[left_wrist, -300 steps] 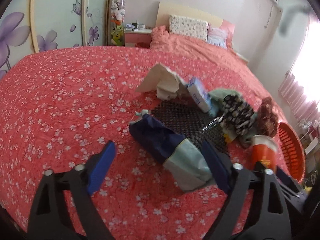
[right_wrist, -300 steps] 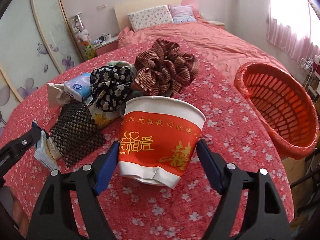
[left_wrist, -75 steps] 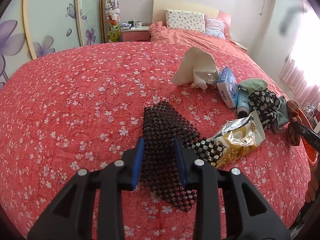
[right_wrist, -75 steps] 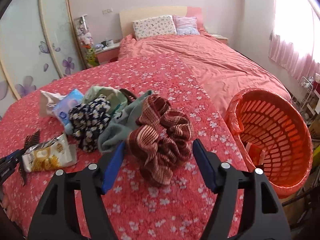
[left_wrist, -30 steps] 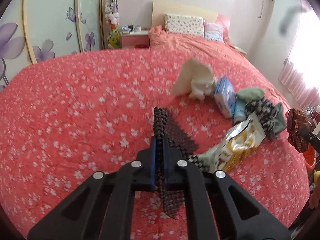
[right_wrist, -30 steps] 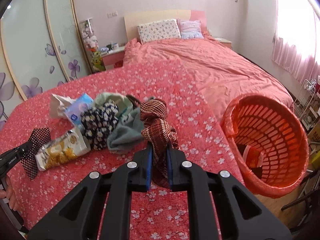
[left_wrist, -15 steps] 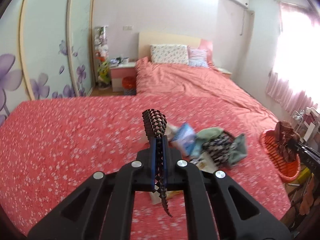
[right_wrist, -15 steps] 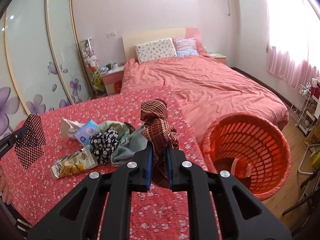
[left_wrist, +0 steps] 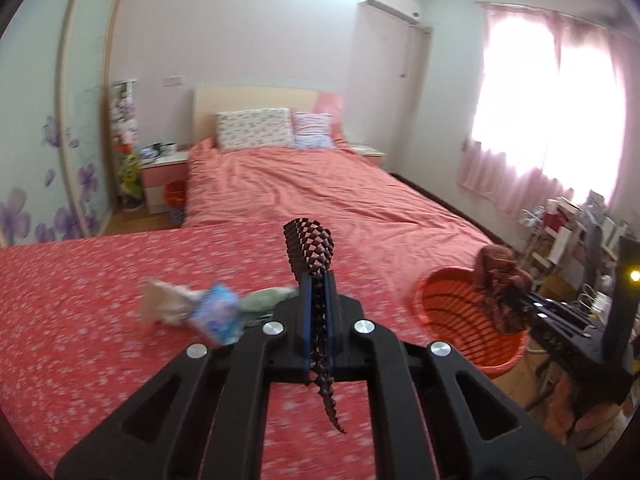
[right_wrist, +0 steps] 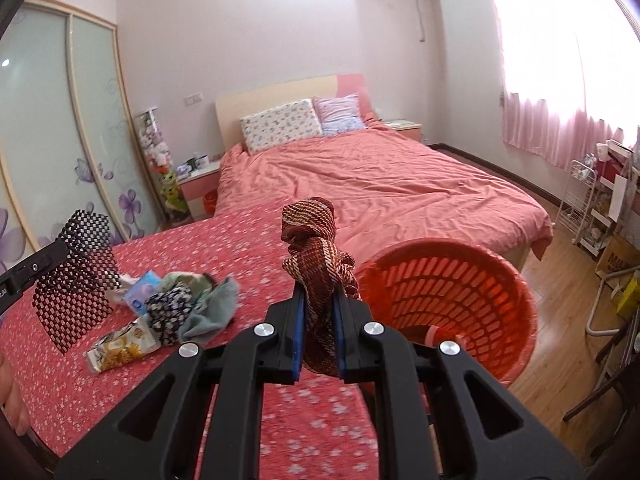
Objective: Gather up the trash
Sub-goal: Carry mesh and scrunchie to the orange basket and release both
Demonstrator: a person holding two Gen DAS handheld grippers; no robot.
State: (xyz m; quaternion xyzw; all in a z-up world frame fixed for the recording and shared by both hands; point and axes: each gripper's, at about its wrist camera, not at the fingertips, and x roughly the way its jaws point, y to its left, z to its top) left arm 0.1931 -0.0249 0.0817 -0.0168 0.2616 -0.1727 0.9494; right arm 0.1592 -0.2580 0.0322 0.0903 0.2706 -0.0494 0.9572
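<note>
My left gripper (left_wrist: 316, 284) is shut on a black mesh mat (left_wrist: 309, 249) and holds it high above the red flowered bedspread (left_wrist: 80, 300); the mat also shows at the left of the right wrist view (right_wrist: 74, 276). My right gripper (right_wrist: 317, 300) is shut on a brown striped cloth (right_wrist: 314, 248), held up just left of the orange basket (right_wrist: 452, 300). In the left wrist view the cloth (left_wrist: 500, 284) hangs over the basket's rim (left_wrist: 448, 312). A red and white item lies inside the basket.
On the bedspread lie a snack bag (right_wrist: 120, 346), a black flowered cloth (right_wrist: 168, 310), a grey-green cloth (right_wrist: 212, 308), a blue tissue pack (left_wrist: 218, 312) and crumpled paper (left_wrist: 162, 300). A pink bed (right_wrist: 380, 176) is behind. A white rack (right_wrist: 584, 208) stands right.
Both grippers have risen and swung right, each still holding its cloth. The striped cloth is now next to the basket, and the mesh mat hangs well clear of the bedspread.
</note>
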